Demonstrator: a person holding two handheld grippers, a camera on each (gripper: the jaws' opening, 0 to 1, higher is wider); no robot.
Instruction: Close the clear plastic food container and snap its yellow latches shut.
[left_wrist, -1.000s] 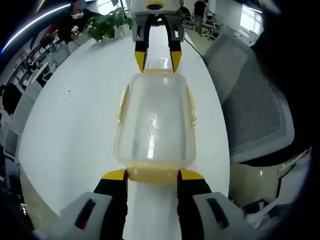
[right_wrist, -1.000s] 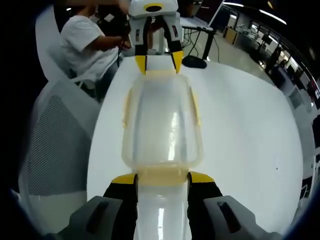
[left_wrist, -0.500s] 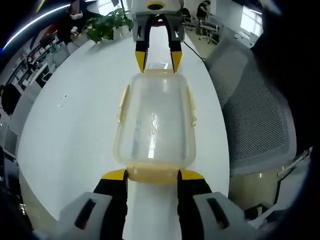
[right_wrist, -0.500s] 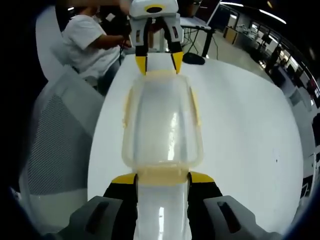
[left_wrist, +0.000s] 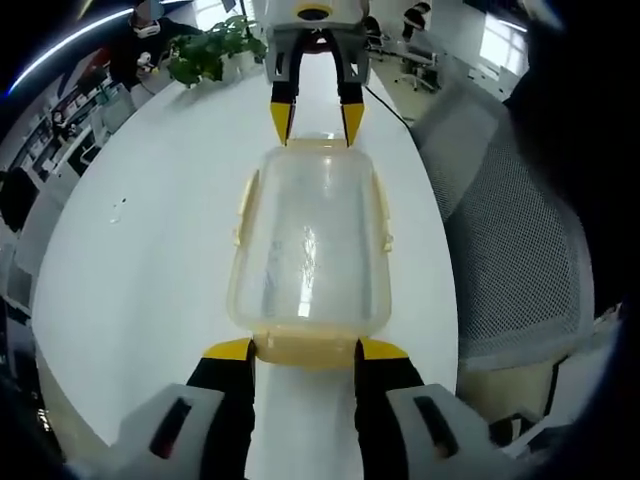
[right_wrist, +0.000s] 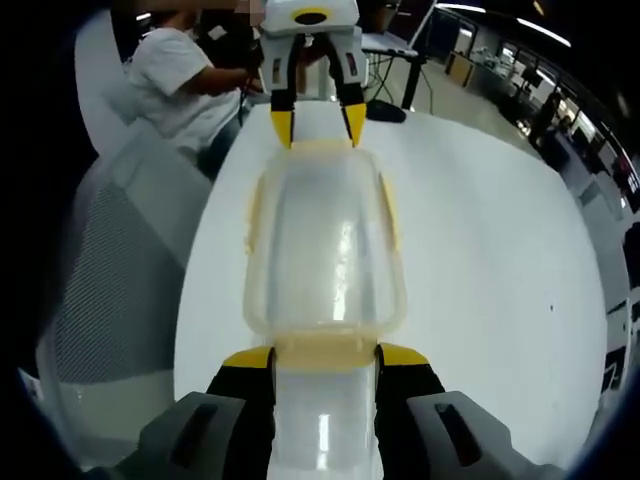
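The clear plastic container (left_wrist: 308, 235) has its lid on and lies lengthwise between my two grippers over the white table (left_wrist: 140, 250). Yellow side latches (left_wrist: 240, 208) run along its long edges. My left gripper (left_wrist: 306, 350) has its yellow-tipped jaws on either side of the near yellow end latch (left_wrist: 305, 347), shut on it. My right gripper (left_wrist: 312, 118) grips the far end the same way. In the right gripper view the container (right_wrist: 325, 240) runs from my right gripper (right_wrist: 325, 357) to the left gripper (right_wrist: 311, 125).
A grey mesh office chair (left_wrist: 510, 230) stands close along the table's edge, also seen as the chair (right_wrist: 110, 290). A potted plant (left_wrist: 205, 50) sits at the table's far end. A person in a white shirt (right_wrist: 175, 85) sits beyond the table (right_wrist: 500, 250).
The background has slid slightly in both views, while the container keeps the same place between both grippers. Neither grip has altered.
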